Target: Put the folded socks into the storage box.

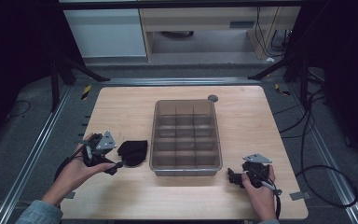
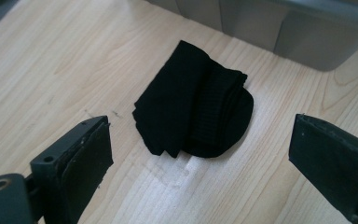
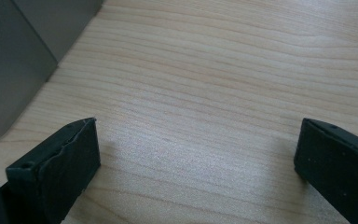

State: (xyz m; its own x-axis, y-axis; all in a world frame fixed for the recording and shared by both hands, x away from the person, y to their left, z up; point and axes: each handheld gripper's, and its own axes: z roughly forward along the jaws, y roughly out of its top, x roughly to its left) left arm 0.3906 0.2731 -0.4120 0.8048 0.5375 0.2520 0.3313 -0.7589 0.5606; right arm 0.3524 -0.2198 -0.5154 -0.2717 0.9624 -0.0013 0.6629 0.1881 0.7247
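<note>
Reaching toward the folded black sock point(image 2: 193, 109), the left gripper point(image 1: 114, 163) has its jaws spread wide and holds nothing. The sock lies flat on the table point(image 1: 251, 116), just beside the left wall of the divided bin point(image 1: 185, 135). The risk, I think, is that the jaws close on the top layer only, so the bundle unfolds when it is lifted. A low approach can also push the sock against the bin. The right gripper point(image 1: 235, 177) rests open over bare wood, well apart from it.
</note>
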